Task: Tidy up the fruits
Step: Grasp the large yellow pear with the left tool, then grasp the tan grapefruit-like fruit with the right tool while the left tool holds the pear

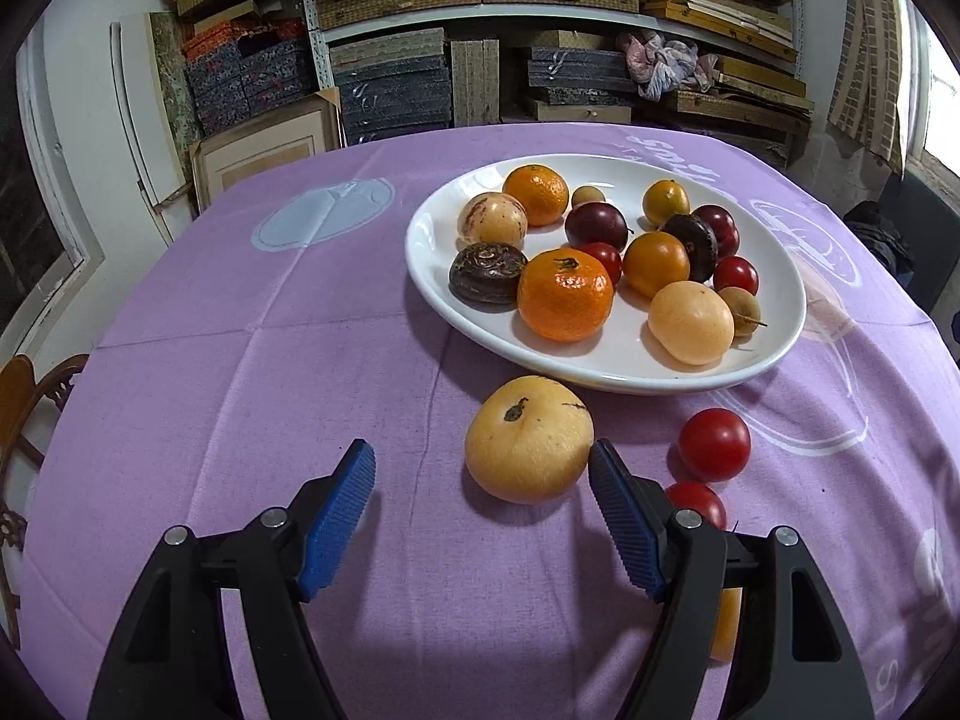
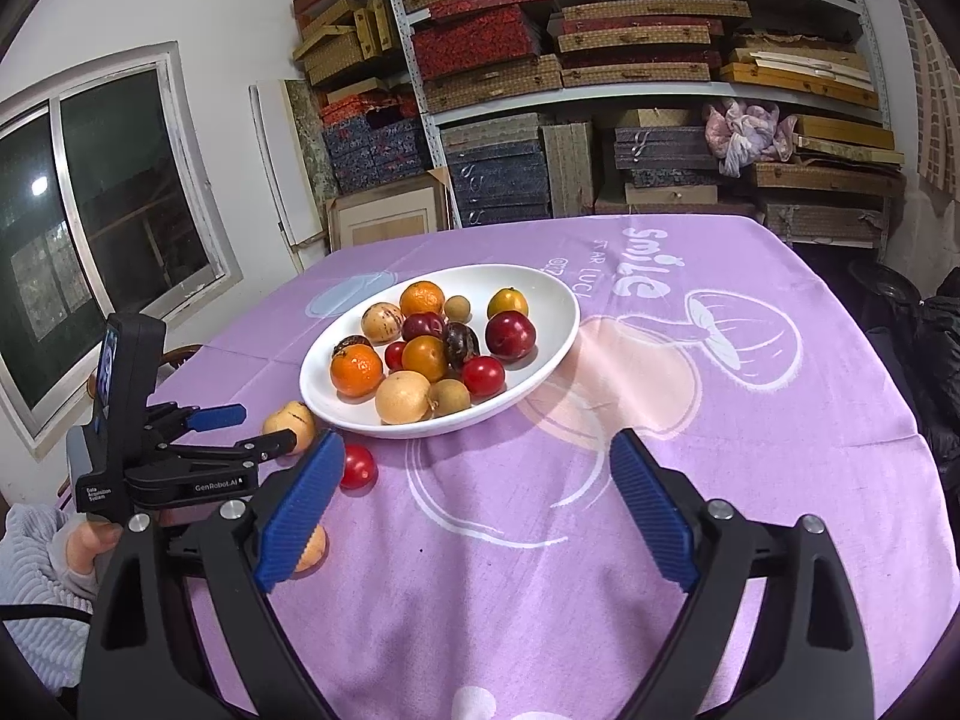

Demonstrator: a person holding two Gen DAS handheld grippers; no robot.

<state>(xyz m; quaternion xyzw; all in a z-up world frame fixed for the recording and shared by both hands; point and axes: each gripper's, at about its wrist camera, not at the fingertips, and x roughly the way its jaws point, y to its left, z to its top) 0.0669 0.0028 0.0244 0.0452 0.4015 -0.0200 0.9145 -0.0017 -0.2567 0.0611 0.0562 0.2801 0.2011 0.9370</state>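
Both wrist cameras look down across the purple tablecloth [image 1: 240,360] toward the shelves [image 2: 630,90] — left one nearer. Both share the white plate [image 1: 606,372] — the right view also catches the left gripper [image 2: 258,426].

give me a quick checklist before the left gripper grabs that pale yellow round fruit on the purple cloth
1. Left gripper open, nothing held: ok.
2. Pale yellow round fruit between the jaws: not ok, it lies just ahead, beside the right-hand finger tip.
3. Room to close: cannot tell, two red round tomatoes sit close by.
4. Space on the white oval plate: ok, near rim bare.
5. Right gripper clear of it: ok, open and empty.
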